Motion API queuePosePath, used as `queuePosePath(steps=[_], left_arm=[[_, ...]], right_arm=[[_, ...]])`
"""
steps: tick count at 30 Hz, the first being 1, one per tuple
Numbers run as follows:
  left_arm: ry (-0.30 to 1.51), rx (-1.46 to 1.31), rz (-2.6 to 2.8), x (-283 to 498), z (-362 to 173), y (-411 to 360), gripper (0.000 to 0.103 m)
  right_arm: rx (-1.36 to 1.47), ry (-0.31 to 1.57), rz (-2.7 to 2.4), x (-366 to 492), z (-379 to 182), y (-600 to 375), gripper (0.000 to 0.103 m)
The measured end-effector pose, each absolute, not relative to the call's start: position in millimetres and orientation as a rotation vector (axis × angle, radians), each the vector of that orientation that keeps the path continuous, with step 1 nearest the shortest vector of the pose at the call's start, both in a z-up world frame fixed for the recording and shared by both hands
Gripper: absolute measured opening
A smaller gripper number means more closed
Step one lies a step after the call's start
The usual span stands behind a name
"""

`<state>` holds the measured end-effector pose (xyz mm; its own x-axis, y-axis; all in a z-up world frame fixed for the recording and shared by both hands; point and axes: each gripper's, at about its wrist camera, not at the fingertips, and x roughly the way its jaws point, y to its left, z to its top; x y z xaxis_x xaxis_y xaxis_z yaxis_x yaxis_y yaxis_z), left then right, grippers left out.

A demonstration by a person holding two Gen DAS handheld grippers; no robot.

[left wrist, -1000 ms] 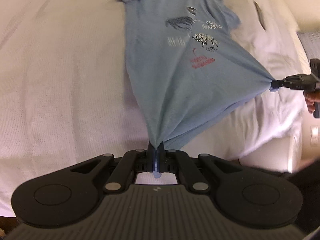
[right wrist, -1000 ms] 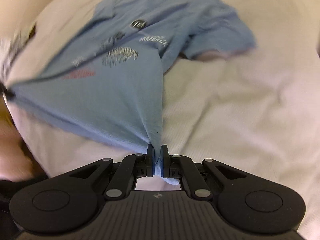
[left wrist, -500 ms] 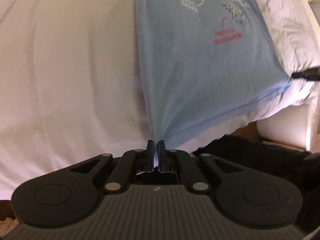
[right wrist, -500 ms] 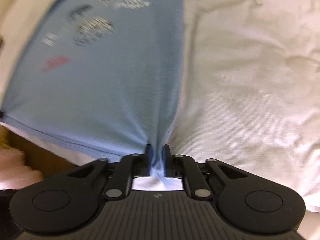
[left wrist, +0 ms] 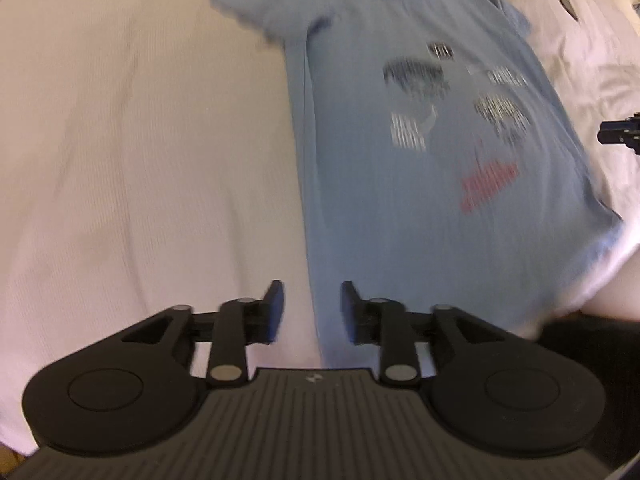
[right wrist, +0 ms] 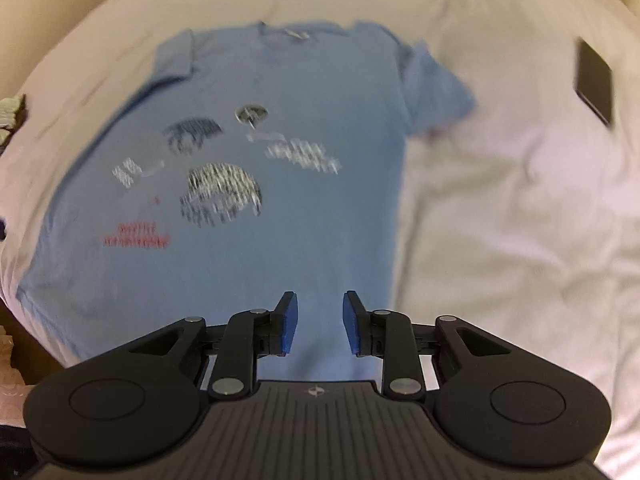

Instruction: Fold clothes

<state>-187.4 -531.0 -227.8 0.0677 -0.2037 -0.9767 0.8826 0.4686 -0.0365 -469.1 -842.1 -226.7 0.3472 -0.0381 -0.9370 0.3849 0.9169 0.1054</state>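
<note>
the light blue printed cotton t-shirt lies spread flat, print up, on the white bed sheet. the left gripper and right gripper, jaws opening, grasp nothing above its hem. spreading looks done; next likely calls for regrasping a side edge.

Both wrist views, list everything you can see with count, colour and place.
T-shirt: one, light blue with a printed front, spread flat on the bed, hem at the near edge.
Bed: one, white cover, under the T-shirt.
Dark flat thing: one, black, on the bed right of the T-shirt; too blurred to name.
Left gripper: one, black, jaws opening over the hem's left corner, nothing pinched.
Right gripper: one, black with blue pads, jaws opening over the hem, nothing pinched.
</note>
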Motion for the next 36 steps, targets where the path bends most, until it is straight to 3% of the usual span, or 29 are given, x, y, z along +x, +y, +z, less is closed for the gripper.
queuePosePath(steps=[5,10,16,17,18,19,21,25,32,34,36], left_arm=[[1.065,0.799,-0.923,-177,-238,-605,0.044],[0.879,0.925,-0.935,-162,-270,-686,0.064],[0.692,1.095,-0.976,-144,-332,-758,0.064],[0.687,1.097,-0.975,-137,-340,-761,0.061],[0.690,1.082,-0.974,-129,-344,-760,0.045],[0.697,1.057,-0.962,-120,-346,-756,0.023],[0.727,0.973,-0.903,-99,-339,-738,0.010],[0.870,0.699,-0.781,-44,-322,-677,0.008],[1.073,0.276,-0.613,29,-312,-582,0.014],[1.064,0.216,-0.640,40,-307,-576,0.032],[1.052,0.164,-0.706,52,-304,-582,0.038]], right_arm=[[0.349,1.154,-0.246,-427,-243,-860,0.031],[0.382,1.097,-0.259,-397,-240,-872,0.037],[0.423,1.076,-0.303,-374,-240,-867,0.043],[0.426,1.077,-0.313,-370,-241,-866,0.044],[0.426,1.082,-0.330,-366,-243,-864,0.044],[0.428,1.086,-0.346,-362,-244,-862,0.044],[0.454,1.089,-0.374,-354,-249,-861,0.044],[0.463,1.117,-0.389,-325,-262,-849,0.044],[0.397,1.137,-0.212,-243,-275,-801,0.051],[0.367,1.139,-0.149,-218,-280,-783,0.052],[0.332,1.142,-0.089,-194,-286,-764,0.052]])
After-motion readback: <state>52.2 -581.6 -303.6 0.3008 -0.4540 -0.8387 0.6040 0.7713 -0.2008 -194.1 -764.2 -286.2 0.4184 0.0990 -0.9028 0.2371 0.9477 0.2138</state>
